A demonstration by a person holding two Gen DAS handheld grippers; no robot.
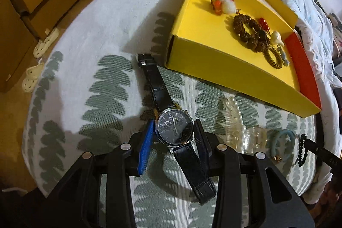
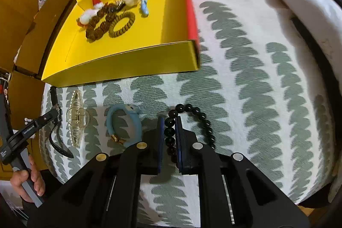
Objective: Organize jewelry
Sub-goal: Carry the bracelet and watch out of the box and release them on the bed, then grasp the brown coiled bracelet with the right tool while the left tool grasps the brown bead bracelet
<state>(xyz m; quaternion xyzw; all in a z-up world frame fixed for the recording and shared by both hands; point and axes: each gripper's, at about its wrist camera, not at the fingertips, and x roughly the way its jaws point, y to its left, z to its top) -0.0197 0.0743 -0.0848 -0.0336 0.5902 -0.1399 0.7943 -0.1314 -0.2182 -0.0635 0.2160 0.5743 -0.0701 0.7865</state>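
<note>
both claws are at the pick-up step: the left gripper [image 1: 173, 131] has its jaws closed against the round steel case of the dark-dialled watch with a glossy black leather strap [image 1: 174, 128], and the right gripper [image 2: 170, 138] pinches the string of shiny black round beads [image 2: 193, 121], both lying on the leaf-patterned woven cloth [image 2: 245, 78] just in front of the shallow yellow cardboard box [image 1: 213, 61]. next, i judge, each must lift clear of the box's front wall and set its piece down beside the knobbly brown bead bracelet [image 1: 249, 32] inside.
</note>
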